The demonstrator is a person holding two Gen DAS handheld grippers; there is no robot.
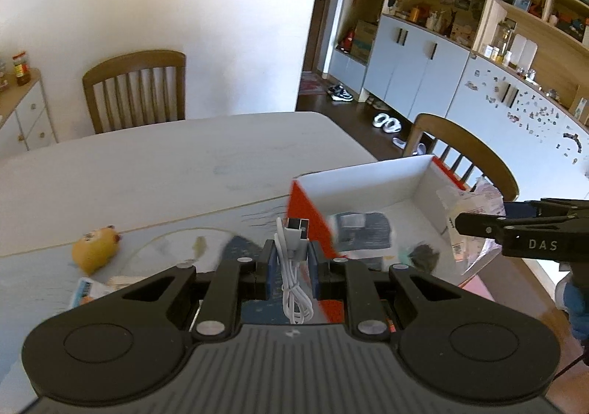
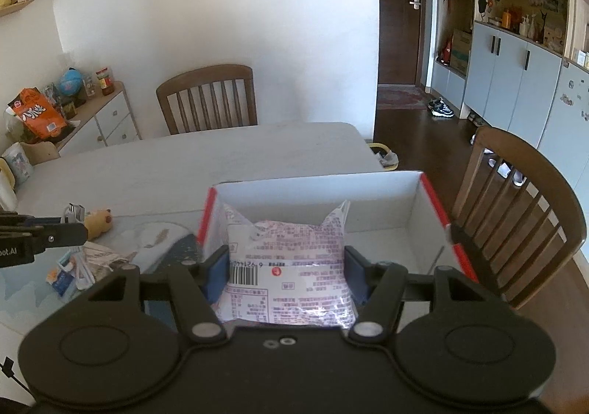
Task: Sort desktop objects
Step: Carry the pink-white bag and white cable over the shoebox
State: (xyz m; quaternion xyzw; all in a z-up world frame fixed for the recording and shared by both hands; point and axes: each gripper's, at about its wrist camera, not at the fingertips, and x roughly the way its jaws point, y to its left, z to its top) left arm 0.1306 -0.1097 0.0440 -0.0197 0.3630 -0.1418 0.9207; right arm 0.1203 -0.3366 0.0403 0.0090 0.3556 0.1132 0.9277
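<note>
Mid-sort: your left gripper [image 1: 291, 263] fingers pinch the white USB cable [image 1: 294, 266], right gripper [image 2: 287, 274] clamps the snack packet [image 2: 291, 266] over the box [image 2: 383, 200]; plush toy [image 1: 95, 248], worktop [image 1: 147, 163] clutter remain.

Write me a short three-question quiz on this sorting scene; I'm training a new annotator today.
1. True or false: the left hand-held gripper is shut on the white USB cable.
2. What does the right hand-held gripper hold?
A. yellow plush toy
B. printed snack packet
C. jar
3. Which container stands open on the table?

Key: 1 true; 2 B, the printed snack packet; 3 the red-and-white box.
</note>
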